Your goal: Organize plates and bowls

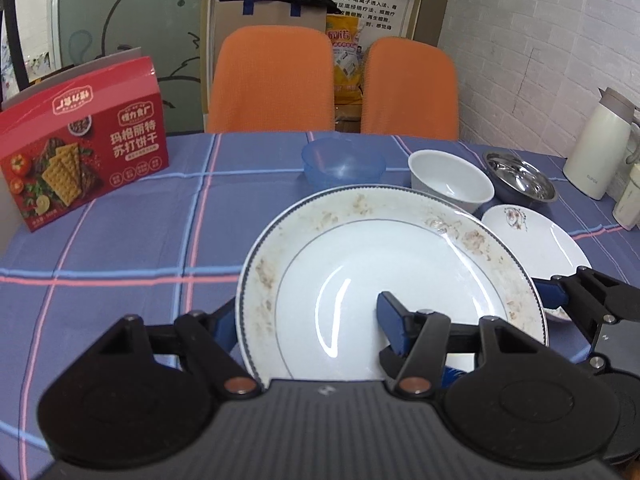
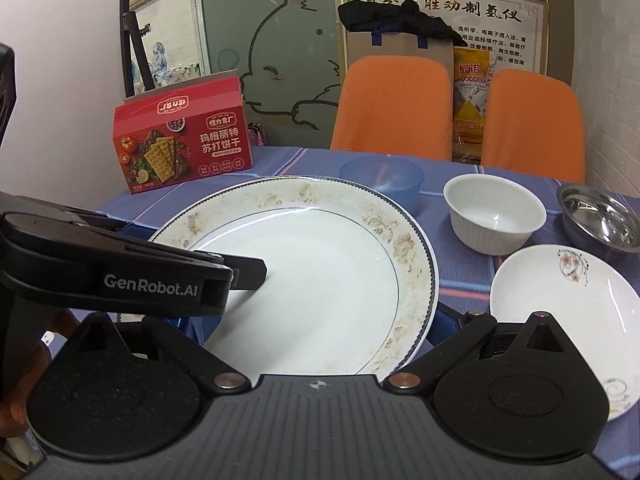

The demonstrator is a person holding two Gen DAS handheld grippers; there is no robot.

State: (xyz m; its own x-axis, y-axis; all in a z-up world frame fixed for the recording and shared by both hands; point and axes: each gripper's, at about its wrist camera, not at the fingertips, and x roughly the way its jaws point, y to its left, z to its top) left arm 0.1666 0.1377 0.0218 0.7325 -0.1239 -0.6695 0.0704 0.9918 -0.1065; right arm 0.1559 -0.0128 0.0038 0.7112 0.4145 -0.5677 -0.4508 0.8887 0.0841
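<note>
- Your left gripper (image 1: 308,320) pinches the near rim of the large plate (image 1: 360,264), one finger above and one below, and holds it tilted clear of the tablecloth (image 1: 120,240).
- That plate is white with a beaded edge, a thin grey ring and faded brown flowers round its border.
- Your right gripper (image 2: 288,328) has its fingers spread wide on either side of the same plate; its side reads "GenRobot.AI" on the left gripper's body in that view.
- Just right of it lies a small plate (image 1: 532,240) with a flower sprig.
- Beyond stand a white bowl (image 1: 450,178), a steel bowl (image 1: 520,176) and a blue bowl (image 1: 342,162), toward the far edge.
- At the far left corner stands a red cracker box (image 1: 84,148), with Chinese lettering.
</note>
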